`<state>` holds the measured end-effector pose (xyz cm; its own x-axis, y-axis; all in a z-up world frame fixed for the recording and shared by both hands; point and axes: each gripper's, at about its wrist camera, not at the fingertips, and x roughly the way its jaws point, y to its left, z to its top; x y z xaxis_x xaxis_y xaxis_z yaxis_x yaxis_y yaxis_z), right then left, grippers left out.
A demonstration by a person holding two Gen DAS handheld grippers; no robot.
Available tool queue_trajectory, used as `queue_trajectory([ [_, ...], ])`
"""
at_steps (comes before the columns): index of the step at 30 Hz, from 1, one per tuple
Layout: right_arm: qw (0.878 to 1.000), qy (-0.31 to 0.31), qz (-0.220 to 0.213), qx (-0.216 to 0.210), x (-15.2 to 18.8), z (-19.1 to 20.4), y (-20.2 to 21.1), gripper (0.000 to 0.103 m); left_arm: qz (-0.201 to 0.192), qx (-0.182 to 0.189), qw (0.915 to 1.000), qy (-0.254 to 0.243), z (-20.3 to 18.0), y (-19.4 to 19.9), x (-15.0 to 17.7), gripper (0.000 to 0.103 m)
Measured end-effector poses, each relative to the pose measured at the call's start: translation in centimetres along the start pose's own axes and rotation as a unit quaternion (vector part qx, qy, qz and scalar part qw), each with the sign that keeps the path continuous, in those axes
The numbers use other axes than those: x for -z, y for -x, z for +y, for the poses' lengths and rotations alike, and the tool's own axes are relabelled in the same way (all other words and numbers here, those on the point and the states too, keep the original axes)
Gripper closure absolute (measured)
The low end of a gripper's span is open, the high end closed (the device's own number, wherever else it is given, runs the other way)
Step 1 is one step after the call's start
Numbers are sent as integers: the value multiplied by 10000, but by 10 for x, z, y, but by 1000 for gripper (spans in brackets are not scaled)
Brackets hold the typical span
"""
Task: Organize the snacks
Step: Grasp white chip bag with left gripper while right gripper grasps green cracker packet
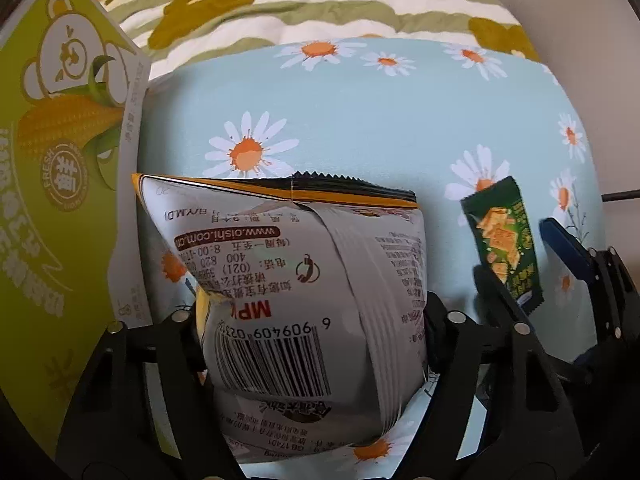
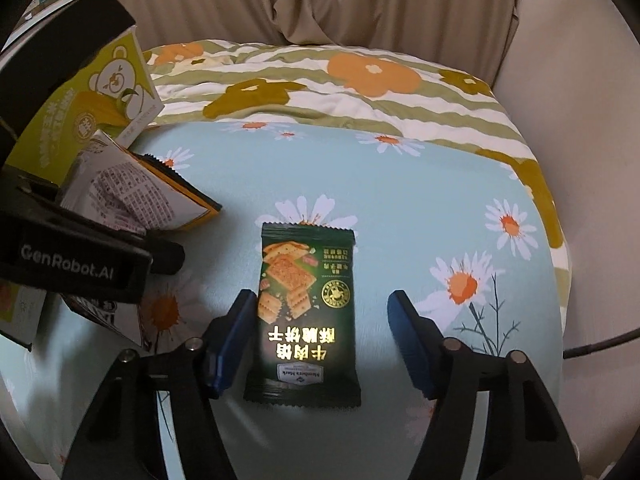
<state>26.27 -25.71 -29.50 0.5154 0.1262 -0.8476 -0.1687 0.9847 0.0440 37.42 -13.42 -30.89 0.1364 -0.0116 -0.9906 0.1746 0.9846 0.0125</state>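
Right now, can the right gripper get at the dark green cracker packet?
Probably yes. The right gripper is open, its jaws straddle the cracker packet lying flat on the daisy cloth, and nothing lies between them.

The silver snack bag (image 1: pixel 304 280) carried "www.oishi.com.cn" and barcode digits "6 909409"; the green corn box (image 1: pixel 52 168) read "FRESH"; the left tool (image 2: pixel 68 264) bore "GenRobot.AI"; the dark biscuit packet (image 2: pixel 306 316) showed "Member's Mark".

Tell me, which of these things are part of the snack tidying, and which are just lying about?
Part of the job:
silver snack bag, clamped in the left gripper
green cracker packet, between the open right gripper fingers
yellow-green corn box

Just there:
daisy sheet
striped blanket
curtain
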Motion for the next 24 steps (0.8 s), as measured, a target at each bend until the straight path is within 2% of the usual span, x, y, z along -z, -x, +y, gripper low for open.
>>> queue_trajectory([
  [4,10000,32,-34,-17,-4,2,-1,51,-90,96,9999,-6,1,4,7,41],
  [6,10000,28,-44,-28,-6,2,-2,60,-140,106,9998,3,2,7,10,41],
  [8,10000,23,-50,-33,-5,2,-1,63,-165,145,9997,62,3,8,13,42],
  [16,9998,-53,-140,-134,-6,-5,16,63,-499,282,9983,99,2,32,16,43],
  [24,9983,-192,-490,-244,-20,-18,78,63,-1106,443,9927,189,-6,93,29,43],
])
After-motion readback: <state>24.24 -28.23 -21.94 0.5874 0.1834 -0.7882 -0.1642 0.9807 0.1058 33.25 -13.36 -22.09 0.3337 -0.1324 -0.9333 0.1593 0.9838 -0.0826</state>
